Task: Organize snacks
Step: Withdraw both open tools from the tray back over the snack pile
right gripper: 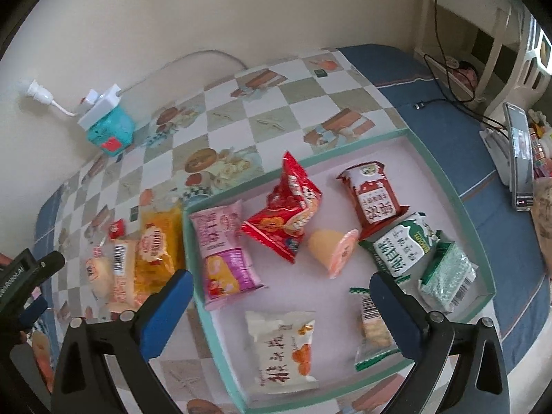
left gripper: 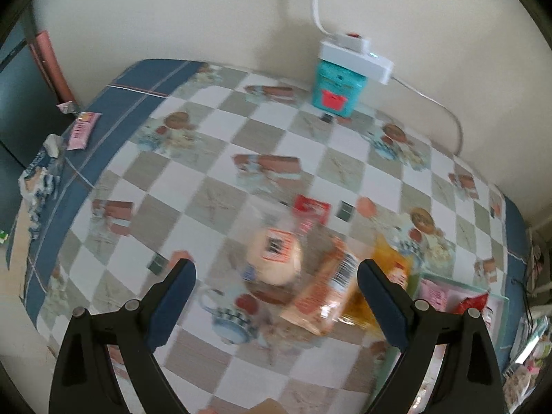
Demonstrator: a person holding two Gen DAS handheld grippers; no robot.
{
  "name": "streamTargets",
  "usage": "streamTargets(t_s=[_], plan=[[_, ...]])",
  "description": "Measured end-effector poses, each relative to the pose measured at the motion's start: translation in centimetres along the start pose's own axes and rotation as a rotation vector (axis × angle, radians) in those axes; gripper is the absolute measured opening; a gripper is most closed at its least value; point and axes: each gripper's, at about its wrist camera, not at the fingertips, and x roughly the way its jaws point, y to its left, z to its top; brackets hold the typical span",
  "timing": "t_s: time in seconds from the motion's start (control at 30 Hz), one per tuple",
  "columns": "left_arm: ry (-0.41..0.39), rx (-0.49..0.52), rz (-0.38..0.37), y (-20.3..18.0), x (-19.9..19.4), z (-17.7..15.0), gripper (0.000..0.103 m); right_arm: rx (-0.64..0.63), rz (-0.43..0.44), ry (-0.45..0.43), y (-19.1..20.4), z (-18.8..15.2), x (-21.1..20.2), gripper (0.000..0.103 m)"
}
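Note:
My left gripper [left gripper: 276,279] hangs open above loose snacks on the checked tablecloth: a round jelly cup [left gripper: 274,255], an orange packet [left gripper: 324,296], a yellow packet [left gripper: 390,269] and a small red packet [left gripper: 310,208]. Nothing sits between its fingers. My right gripper [right gripper: 279,289] is open wide over the teal-rimmed tray [right gripper: 445,176], holding nothing. In the tray lie several snacks: a pink packet [right gripper: 224,252], a red bag [right gripper: 286,214], a jelly cup [right gripper: 333,248], a dark red packet [right gripper: 372,196], a white packet [right gripper: 279,348] and green-white packets [right gripper: 407,241]. The left gripper [right gripper: 27,283] shows at that view's left edge.
A teal box [left gripper: 336,88] under a white power strip [left gripper: 358,57] stands by the wall. A pink sachet [left gripper: 81,129] lies at the table's left edge. A phone on a stand [right gripper: 519,155] and cables are to the right of the tray.

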Motion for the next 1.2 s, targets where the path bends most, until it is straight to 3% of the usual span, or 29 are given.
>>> streamTargets(t_s=[0.13, 0.53, 0.87, 1.2], plan=[[0.017, -0.047, -0.004, 2.6, 0.7, 0.7, 0.095, -0.009, 0.008, -0.015, 0.9, 0.0, -0.4, 0.103], [0.026, -0.176, 0.092, 10.4, 2.4, 1.9, 0.095, -0.076, 0.055, 0.006, 5.5, -1.2, 1.2, 0.103], [0.042, -0.233, 0.093, 13.9, 3.6, 2.4, 0.095, -0.113, 0.150, 0.031, 9.6, -2.4, 3.3, 0.103], [0.049, -0.320, 0.079, 17.0, 4.4, 2.6, 0.095, -0.113, 0.127, 0.002, 10.9, -2.7, 4.2, 0.103]])
